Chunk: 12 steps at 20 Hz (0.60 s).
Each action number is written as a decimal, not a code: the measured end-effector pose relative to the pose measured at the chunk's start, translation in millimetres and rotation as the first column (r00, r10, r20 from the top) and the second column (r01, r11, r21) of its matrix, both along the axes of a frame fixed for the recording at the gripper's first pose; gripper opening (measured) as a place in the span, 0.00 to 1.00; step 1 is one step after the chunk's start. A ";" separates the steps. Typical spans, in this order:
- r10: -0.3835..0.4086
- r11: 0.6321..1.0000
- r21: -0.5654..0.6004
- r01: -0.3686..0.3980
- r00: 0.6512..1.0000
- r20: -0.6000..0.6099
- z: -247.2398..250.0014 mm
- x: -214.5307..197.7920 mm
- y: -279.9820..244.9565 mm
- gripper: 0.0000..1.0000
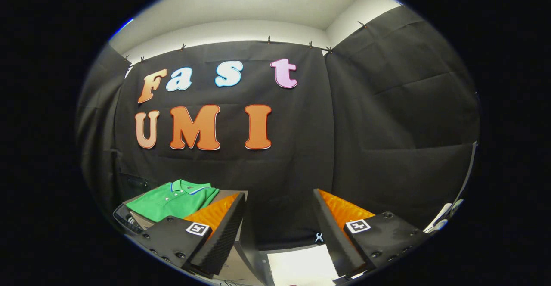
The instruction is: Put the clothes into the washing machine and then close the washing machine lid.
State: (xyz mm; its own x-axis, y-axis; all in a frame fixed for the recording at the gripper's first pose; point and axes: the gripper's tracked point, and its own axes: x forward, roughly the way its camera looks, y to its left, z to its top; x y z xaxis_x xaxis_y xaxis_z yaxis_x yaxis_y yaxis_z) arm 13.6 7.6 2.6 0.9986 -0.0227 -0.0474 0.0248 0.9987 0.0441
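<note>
A folded green polo shirt (174, 200) with a blue-and-white collar lies on a flat grey surface (228, 194) just beyond the left finger (215, 230). A dark glass-like lid edge of the washing machine (129, 219) shows beside the shirt, low on its left. My gripper (280, 217) is open, its two fingers spread wide with nothing between them. The shirt sits ahead and to the left of the gap, apart from both fingers.
Black cloth walls close the booth behind and to the right. A white sheet (301, 266) lies on the grey surface below the gap between the fingers. White objects (443, 217) sit at the far right, past the right finger.
</note>
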 end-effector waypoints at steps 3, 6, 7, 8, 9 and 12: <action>0.031 0.999 0.007 -0.031 1.000 0.000 9.7 -2.5 29.7 0.99; 0.033 0.999 0.016 -0.033 0.999 -0.010 21.1 -8.3 51.0 0.99; 0.030 0.999 0.021 -0.030 1.000 -0.006 27.0 -10.9 57.2 0.99; 0.031 0.999 0.021 -0.031 1.000 0.002 32.8 -15.0 64.1 0.99; 0.024 1.000 0.008 -0.024 1.000 0.011 37.2 -18.8 69.1 0.99; -0.032 0.999 -0.032 0.032 0.999 0.014 39.9 -23.8 79.3 0.99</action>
